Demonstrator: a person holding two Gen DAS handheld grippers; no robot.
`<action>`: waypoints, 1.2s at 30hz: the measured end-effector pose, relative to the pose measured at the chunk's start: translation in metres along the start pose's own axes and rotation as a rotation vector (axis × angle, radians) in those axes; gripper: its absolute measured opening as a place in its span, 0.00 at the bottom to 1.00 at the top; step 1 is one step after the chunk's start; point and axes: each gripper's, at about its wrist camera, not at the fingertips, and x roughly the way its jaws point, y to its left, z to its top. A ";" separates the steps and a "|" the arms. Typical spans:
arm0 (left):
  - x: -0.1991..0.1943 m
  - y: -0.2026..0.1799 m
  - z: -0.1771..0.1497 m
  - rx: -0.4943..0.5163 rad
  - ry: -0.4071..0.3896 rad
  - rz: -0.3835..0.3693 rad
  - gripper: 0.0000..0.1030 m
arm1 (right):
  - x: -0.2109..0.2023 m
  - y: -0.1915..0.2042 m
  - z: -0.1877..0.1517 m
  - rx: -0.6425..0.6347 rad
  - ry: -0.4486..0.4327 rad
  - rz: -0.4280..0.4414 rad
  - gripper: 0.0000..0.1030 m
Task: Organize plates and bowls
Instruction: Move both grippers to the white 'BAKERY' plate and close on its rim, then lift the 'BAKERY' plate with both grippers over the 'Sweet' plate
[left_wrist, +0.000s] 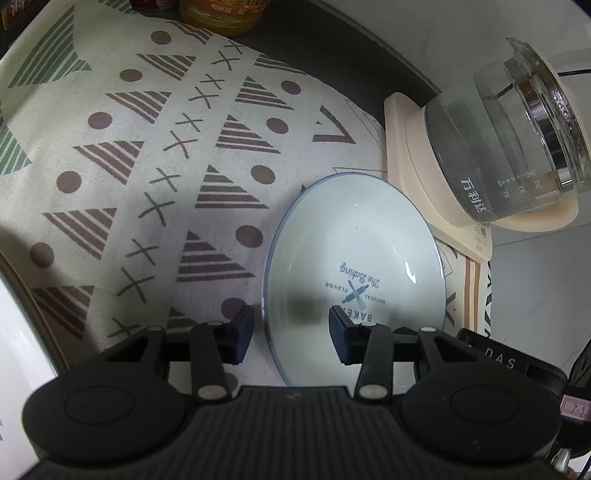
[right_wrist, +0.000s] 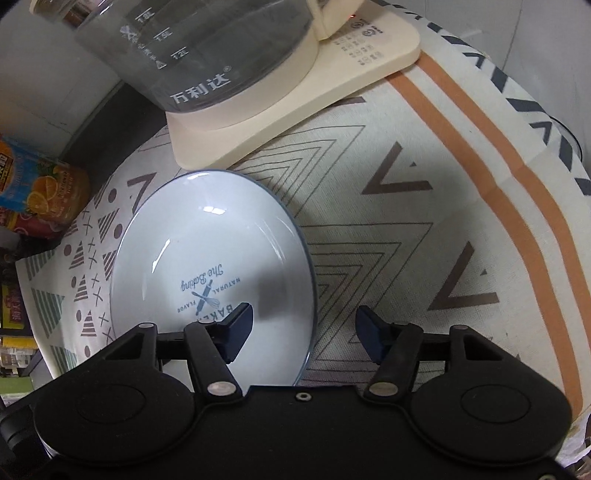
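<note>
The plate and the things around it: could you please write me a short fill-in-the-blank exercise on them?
1. The plate lies on a patterned ____.
2. Both claws, left and right, are ____.
3. The glass kettle stands on a ____-coloured base.

Missing words: cloth; open; cream

Plate (left_wrist: 354, 251): glossy glazed ceramic, smooth. Tablecloth (left_wrist: 147, 155): matt woven cloth, printed. Kettle (left_wrist: 517, 140), upper right: clear glass w/ shiny metal band; base (left_wrist: 406, 147) matt cream plastic. Gripper fingers (left_wrist: 242, 332): matt black plastic.
</note>
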 end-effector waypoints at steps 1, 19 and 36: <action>0.002 0.001 0.000 -0.008 0.012 -0.013 0.31 | 0.000 0.001 0.000 -0.009 0.002 0.000 0.59; -0.029 0.016 0.002 0.002 -0.089 -0.063 0.13 | -0.024 -0.003 -0.006 -0.017 -0.093 0.154 0.09; -0.085 0.042 -0.014 -0.034 -0.189 -0.068 0.13 | -0.049 0.033 -0.026 -0.106 -0.177 0.233 0.10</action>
